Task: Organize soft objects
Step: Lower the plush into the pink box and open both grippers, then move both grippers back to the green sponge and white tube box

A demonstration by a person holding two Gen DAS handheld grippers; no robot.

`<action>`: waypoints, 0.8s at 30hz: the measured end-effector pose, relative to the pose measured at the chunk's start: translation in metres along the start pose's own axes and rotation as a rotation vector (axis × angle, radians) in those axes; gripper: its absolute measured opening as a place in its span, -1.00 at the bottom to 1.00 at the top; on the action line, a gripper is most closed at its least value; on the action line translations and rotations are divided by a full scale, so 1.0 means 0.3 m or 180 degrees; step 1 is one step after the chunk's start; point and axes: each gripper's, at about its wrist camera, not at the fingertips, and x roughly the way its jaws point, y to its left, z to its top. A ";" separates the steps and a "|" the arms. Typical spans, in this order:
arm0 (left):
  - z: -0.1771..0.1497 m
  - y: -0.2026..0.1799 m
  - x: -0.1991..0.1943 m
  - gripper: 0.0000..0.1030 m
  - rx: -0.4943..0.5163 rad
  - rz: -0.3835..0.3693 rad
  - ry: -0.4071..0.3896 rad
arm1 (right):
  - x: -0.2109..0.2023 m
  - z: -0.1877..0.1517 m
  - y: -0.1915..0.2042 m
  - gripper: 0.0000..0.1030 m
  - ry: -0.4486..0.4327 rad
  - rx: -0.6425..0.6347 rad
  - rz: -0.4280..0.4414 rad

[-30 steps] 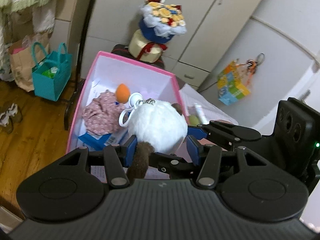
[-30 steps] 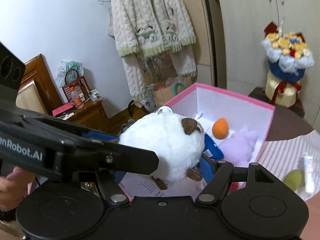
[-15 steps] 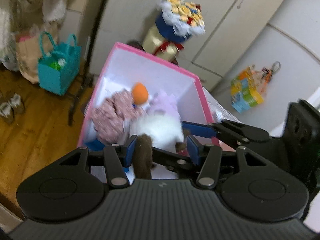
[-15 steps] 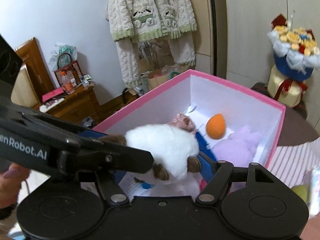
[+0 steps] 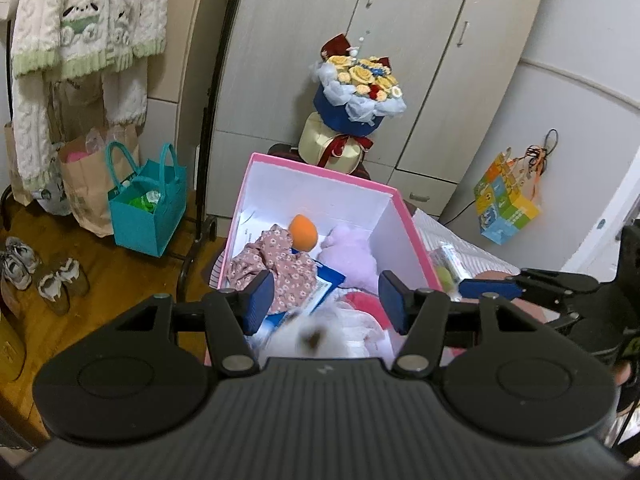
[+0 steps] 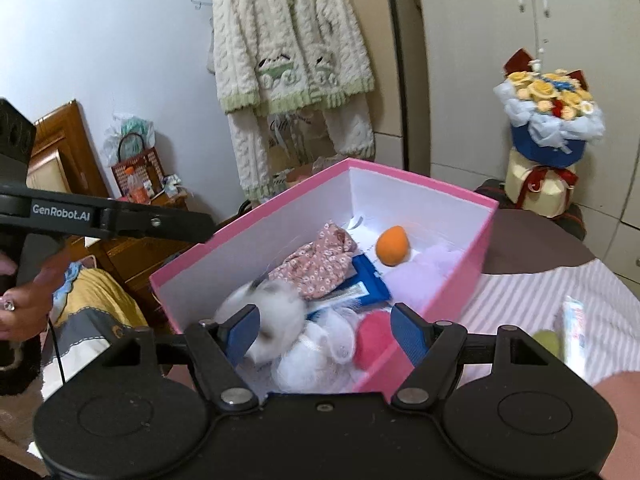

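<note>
Each camera is sitting just behind its own gripper's fingers, looking forward and steeply down. The left wrist view is facing the pink box (image 5: 320, 178) head-on along its length, close above its near end, towards the cupboard doors (image 5: 360, 40). The right wrist view is looking from the box's right, perhaps slightly lower, towards the hanging cardigan (image 6: 288, 48). Both are sharing the box interior and the bouquet (image 5: 356, 92).

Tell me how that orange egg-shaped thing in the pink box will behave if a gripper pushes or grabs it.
The orange egg-shaped piece has a rounded body with no flat base showing, so a push would likely roll it across the pink box floor toward the lilac plush. It looks matte and spongy, so probably light, and likely to squash between the pads rather than slip.
</note>
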 end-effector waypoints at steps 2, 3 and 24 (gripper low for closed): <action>-0.006 -0.021 -0.030 0.10 0.0052 -0.0027 -0.0030 | -0.046 -0.014 -0.008 0.49 -0.0046 0.0008 -0.0050; -0.008 -0.030 -0.044 0.10 0.0079 -0.0044 -0.0042 | -0.075 -0.021 -0.011 0.49 -0.0070 0.0010 -0.0073; -0.086 -0.421 -0.177 0.10 0.0796 -0.0467 -0.0133 | -0.506 -0.173 -0.118 0.50 -0.0384 -0.0091 -0.0558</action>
